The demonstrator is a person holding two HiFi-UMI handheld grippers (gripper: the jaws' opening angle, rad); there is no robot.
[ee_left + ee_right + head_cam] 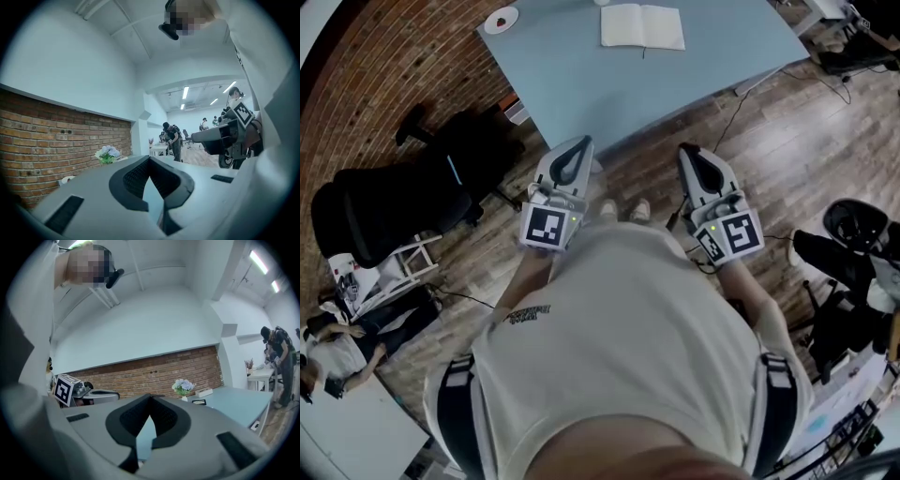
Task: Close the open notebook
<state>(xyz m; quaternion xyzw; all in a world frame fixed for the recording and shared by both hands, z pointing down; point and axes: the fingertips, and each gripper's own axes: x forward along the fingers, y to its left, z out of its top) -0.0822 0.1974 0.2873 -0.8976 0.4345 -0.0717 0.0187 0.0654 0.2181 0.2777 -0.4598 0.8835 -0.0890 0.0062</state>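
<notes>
Black office chair [389, 202] at 9 o'clock, on the floor beside the route. White disc [501, 19] at 11 o'clock on the pale blue table [581, 75]. Left gripper [579, 142]: jaws pressed together, empty, held at the person's waist. Open notebook [642, 26] lies flat at 12 o'clock on the table's far part, well apart from both grippers. Right gripper [691, 152]: jaws likewise together, empty. Judgement: approach not begun; step to the table, slip one tip under a cover edge and fold it over the spine. Floor cable [724, 120] at 1 o'clock poses a trip risk.
</notes>
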